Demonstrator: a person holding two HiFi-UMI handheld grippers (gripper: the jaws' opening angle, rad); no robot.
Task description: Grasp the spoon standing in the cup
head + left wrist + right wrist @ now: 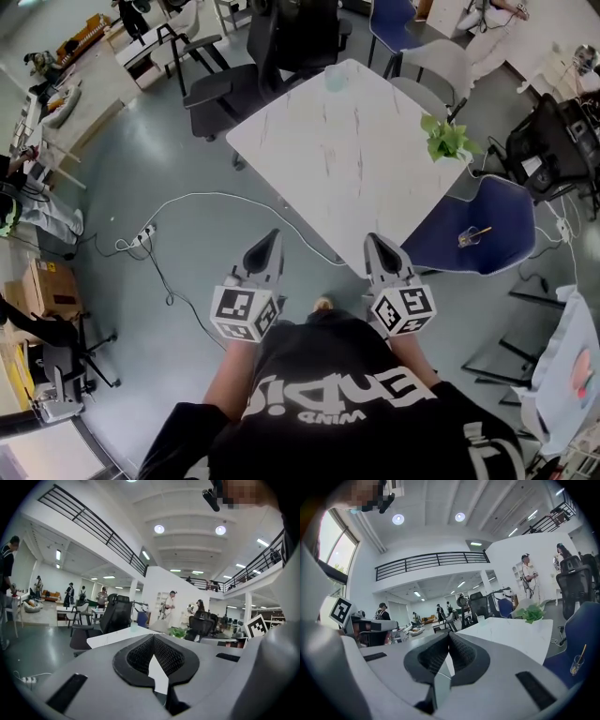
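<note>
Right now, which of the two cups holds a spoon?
The cup on the blue chair, right of the table; the table cup, at its far end, shows none.

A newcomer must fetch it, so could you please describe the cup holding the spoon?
Start at the white table and go to the blue chair at its corner beside the green plant. The small clear cup stands on that seat; unlike the cup on the tabletop, it holds a spoon.

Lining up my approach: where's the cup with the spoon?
In the head view, the cup sits on the seat of the blue chair at right, beside the white table, below the plant.
</note>
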